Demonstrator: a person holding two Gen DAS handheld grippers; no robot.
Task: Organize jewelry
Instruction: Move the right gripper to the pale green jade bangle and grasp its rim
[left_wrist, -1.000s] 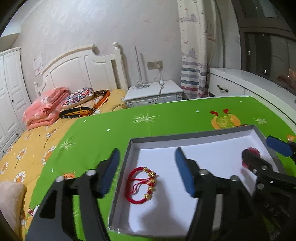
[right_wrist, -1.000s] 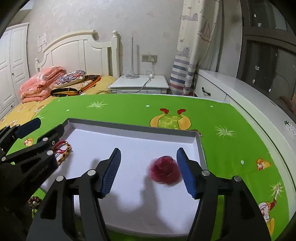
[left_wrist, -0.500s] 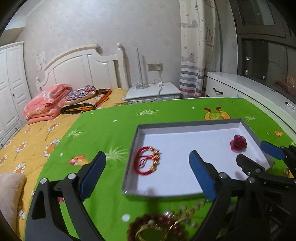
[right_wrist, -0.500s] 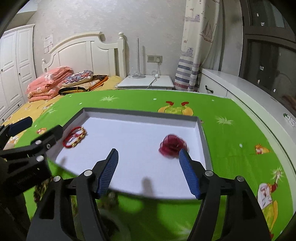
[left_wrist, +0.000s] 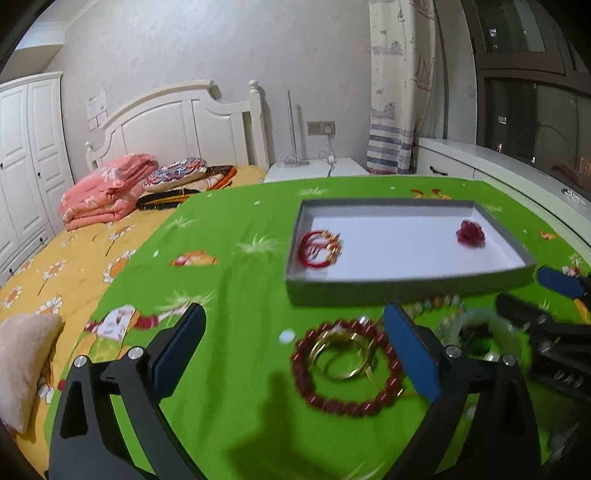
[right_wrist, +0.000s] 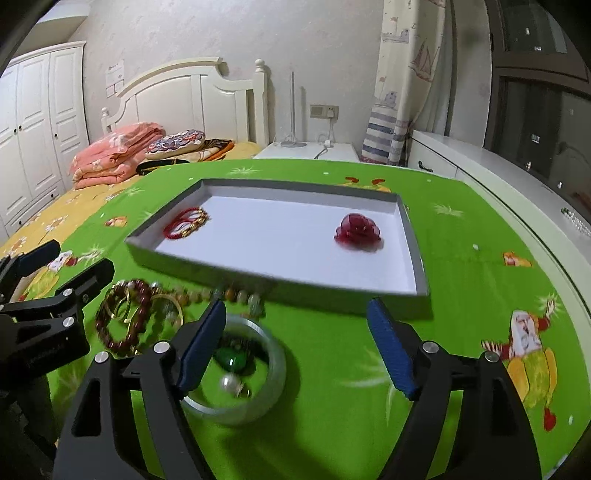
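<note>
A grey tray (left_wrist: 406, 286) (right_wrist: 258, 280) with a white floor lies on the green cloth. In it lie a red cord bracelet with gold beads (left_wrist: 319, 248) (right_wrist: 186, 223) at the left and a dark red flower piece (left_wrist: 470, 233) (right_wrist: 357, 229) at the right. In front of the tray lies a pile: a dark red bead bracelet (left_wrist: 345, 400) (right_wrist: 110, 332) with gold rings (left_wrist: 341, 354), a pale bead string (right_wrist: 221, 294) and a pale green bangle (right_wrist: 258, 402). My left gripper (left_wrist: 295, 350) is open above the pile's left side. My right gripper (right_wrist: 295, 347) is open just right of the bangle.
The green cartoon cloth (right_wrist: 480, 295) covers the table. A bed with yellow sheet (left_wrist: 55, 266) and pink quilt (left_wrist: 107, 192) lies to the left. A white nightstand (right_wrist: 306, 149) and a white cabinet (right_wrist: 498, 162) stand behind and to the right.
Both grippers have pulled back and away from the tray, open and empty. The pile of loose jewelry in front of the tray has come into view.
</note>
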